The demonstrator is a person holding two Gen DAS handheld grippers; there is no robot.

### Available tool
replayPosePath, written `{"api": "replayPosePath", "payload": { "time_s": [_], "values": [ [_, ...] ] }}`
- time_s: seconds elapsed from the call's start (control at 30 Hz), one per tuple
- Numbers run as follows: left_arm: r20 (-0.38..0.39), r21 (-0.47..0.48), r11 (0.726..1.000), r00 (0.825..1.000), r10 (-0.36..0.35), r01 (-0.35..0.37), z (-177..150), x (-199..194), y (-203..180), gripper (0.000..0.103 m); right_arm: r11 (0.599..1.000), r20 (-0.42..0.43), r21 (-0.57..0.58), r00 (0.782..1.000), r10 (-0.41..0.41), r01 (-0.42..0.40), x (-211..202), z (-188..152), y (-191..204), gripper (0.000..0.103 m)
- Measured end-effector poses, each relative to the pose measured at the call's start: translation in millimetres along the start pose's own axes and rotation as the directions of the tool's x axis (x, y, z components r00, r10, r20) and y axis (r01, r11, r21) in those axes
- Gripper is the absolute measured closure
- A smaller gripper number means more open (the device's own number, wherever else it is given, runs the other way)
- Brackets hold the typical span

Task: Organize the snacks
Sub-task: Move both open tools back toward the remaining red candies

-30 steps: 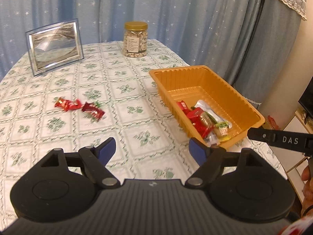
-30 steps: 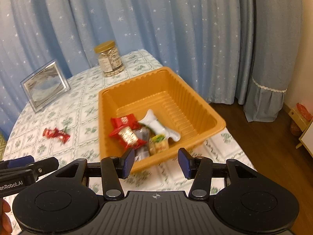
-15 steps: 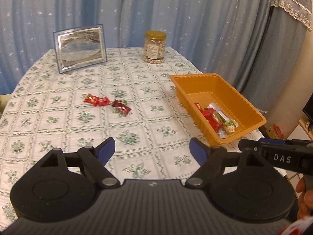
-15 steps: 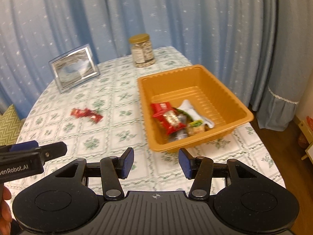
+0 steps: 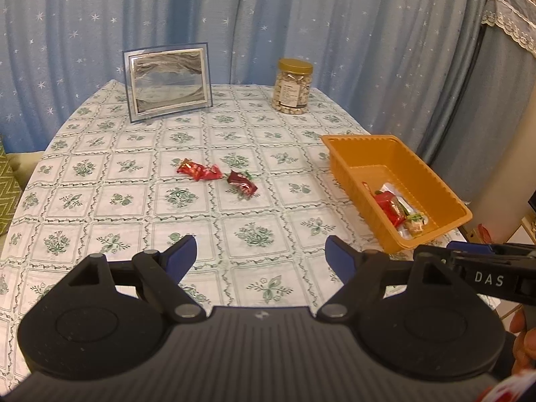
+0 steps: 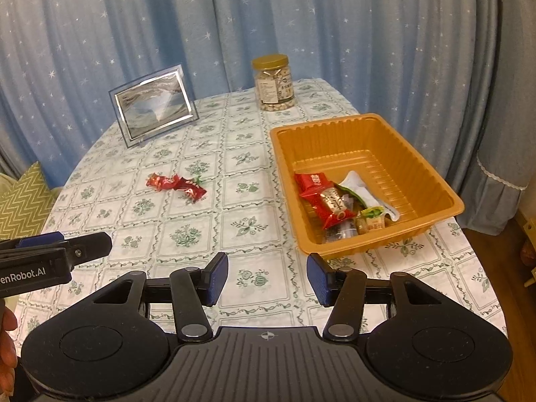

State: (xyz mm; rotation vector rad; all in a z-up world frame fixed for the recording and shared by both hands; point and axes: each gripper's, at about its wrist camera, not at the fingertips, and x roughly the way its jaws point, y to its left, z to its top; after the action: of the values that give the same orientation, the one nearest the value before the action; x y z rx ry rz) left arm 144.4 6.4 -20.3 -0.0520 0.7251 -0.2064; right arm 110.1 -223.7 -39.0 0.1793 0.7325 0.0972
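Note:
An orange tray (image 6: 445, 187) sits on the right of the table, and also shows in the left wrist view (image 5: 335, 154). It holds several wrapped snacks (image 6: 330, 201). Two red wrapped snacks lie side by side on the tablecloth: a bright red one (image 5: 199, 171) and a darker one (image 5: 242, 182); both show in the right wrist view (image 6: 177, 184). My left gripper (image 5: 259, 256) is open and empty above the near table edge. My right gripper (image 6: 267, 279) is open and empty, short of the tray's near-left corner.
A framed picture (image 5: 167, 83) stands at the back left and a gold-lidded jar of nuts (image 5: 291, 85) at the back right. Blue starred curtains hang behind. A green zigzag cushion (image 6: 23, 197) lies left of the table.
Both grippers have pulled back and risen from the table. The tray and snacks look farther away and more of the table shows. Both grippers stay open.

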Motion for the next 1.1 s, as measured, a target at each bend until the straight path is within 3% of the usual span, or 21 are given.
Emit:
{"api": "replayPosePath", "payload": {
  "time_s": [0.6,1.1],
  "values": [
    [-0.006,-0.047,0.996,0.997,0.072,-0.073,14,27,49,0.021,0.996,-0.026,-0.05,0.997,0.078,-0.079,53,19,34,0.05],
    [-0.043,-0.048,0.993,0.993,0.108,-0.11,35,109,101,0.021,0.964,-0.039,-0.199,0.984,0.171,-0.175,166,54,65,0.05]
  ]
}}
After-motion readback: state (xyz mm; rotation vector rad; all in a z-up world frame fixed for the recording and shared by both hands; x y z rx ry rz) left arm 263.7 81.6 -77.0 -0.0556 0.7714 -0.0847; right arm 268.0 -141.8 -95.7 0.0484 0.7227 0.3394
